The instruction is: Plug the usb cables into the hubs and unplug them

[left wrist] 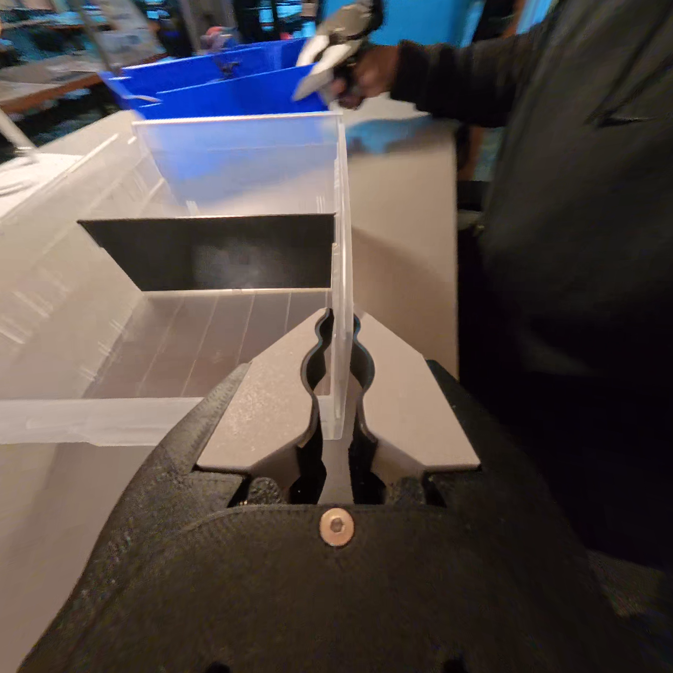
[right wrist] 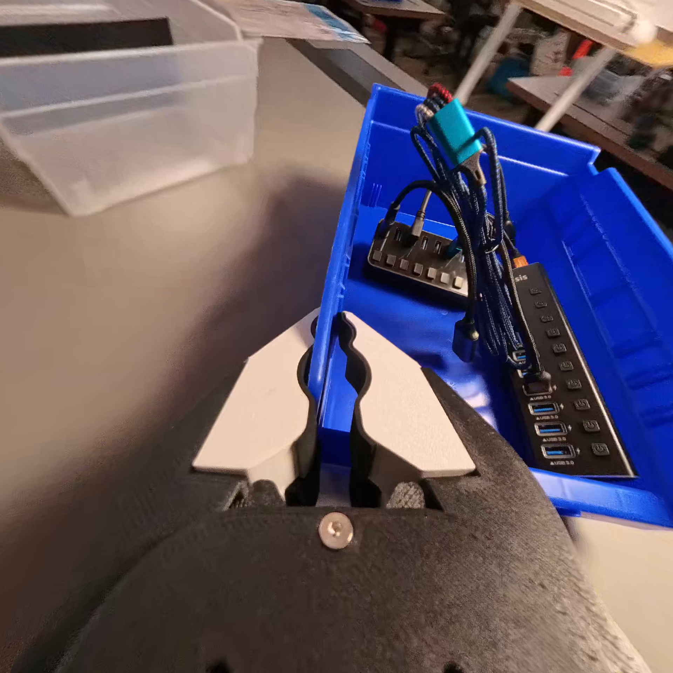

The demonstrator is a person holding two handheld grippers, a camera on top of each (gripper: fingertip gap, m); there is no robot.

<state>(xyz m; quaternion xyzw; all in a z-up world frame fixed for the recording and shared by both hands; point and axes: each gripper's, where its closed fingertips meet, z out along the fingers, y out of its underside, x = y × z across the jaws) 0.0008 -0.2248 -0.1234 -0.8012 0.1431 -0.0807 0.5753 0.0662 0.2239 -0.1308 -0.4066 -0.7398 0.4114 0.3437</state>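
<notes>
My left gripper (left wrist: 342,317) is shut on the right wall of a clear plastic bin (left wrist: 344,255); a black panel (left wrist: 218,251) stands inside it. My right gripper (right wrist: 327,317) is shut on the left wall of a blue bin (right wrist: 329,346). In the blue bin lie a long black USB hub (right wrist: 568,382) and a second black hub (right wrist: 411,262), with a bundle of dark blue braided USB cables (right wrist: 484,255) plugged into them. A teal connector (right wrist: 455,131) sticks up from the bundle. The right gripper (left wrist: 327,62) also shows far off in the left wrist view, at the blue bin (left wrist: 225,87).
Both bins stand on a pale table (right wrist: 145,291). The clear bin (right wrist: 127,109) shows to the left in the right wrist view. A person's dark sleeve and body (left wrist: 564,255) fill the right of the left wrist view. Other tables and clutter lie behind. Spacing between my two grippers at the tips: around 45 centimetres.
</notes>
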